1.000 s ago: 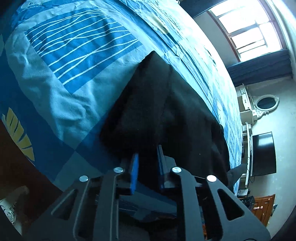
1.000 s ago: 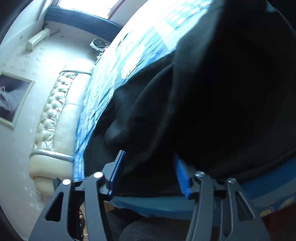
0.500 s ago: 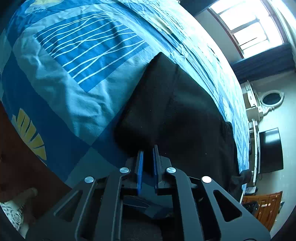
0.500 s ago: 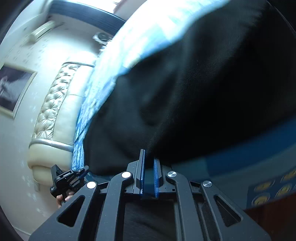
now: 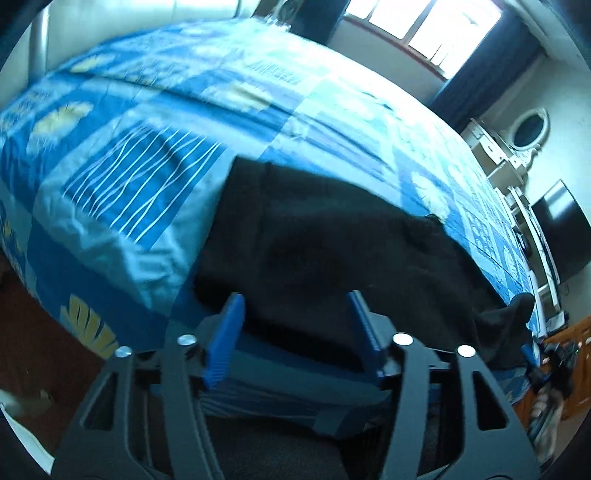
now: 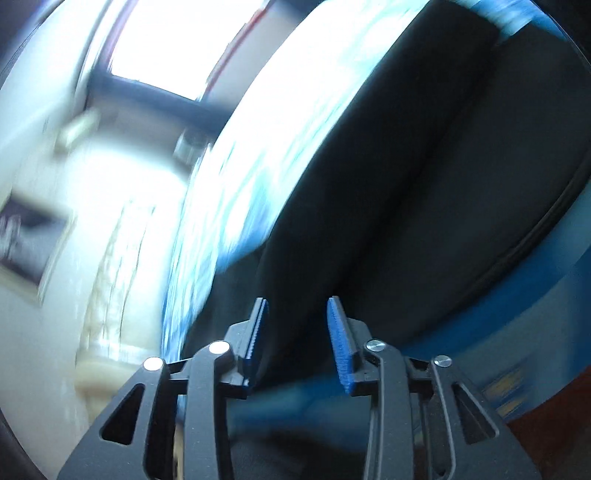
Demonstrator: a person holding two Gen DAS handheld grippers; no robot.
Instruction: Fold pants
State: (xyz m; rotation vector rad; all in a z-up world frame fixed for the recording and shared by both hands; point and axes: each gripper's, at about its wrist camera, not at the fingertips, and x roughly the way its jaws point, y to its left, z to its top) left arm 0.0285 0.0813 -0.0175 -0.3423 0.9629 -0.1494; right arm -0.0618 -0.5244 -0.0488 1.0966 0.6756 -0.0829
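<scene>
The black pants [image 5: 332, 236] lie folded on the blue patterned bedspread [image 5: 140, 173] near the bed's front edge. My left gripper [image 5: 295, 306] is open, its blue pads on either side of the pants' near edge and holding nothing. In the blurred right wrist view the pants [image 6: 424, 177] fill the right side. My right gripper [image 6: 297, 314] is open at their near edge, with nothing between its pads. My right gripper also shows at the far right of the left wrist view [image 5: 532, 365].
A window [image 5: 432, 29] and dark curtain stand beyond the bed. A white dresser with an oval mirror [image 5: 524, 129] and a dark screen [image 5: 557, 229] are at the right. A padded cream headboard [image 6: 107, 266] shows at the left of the right wrist view. Reddish floor [image 5: 33, 325] lies below the bed edge.
Both grippers were shut half a second ago and have now opened. Both have pulled back and tilted up from the pants' edge; the right view swings fast.
</scene>
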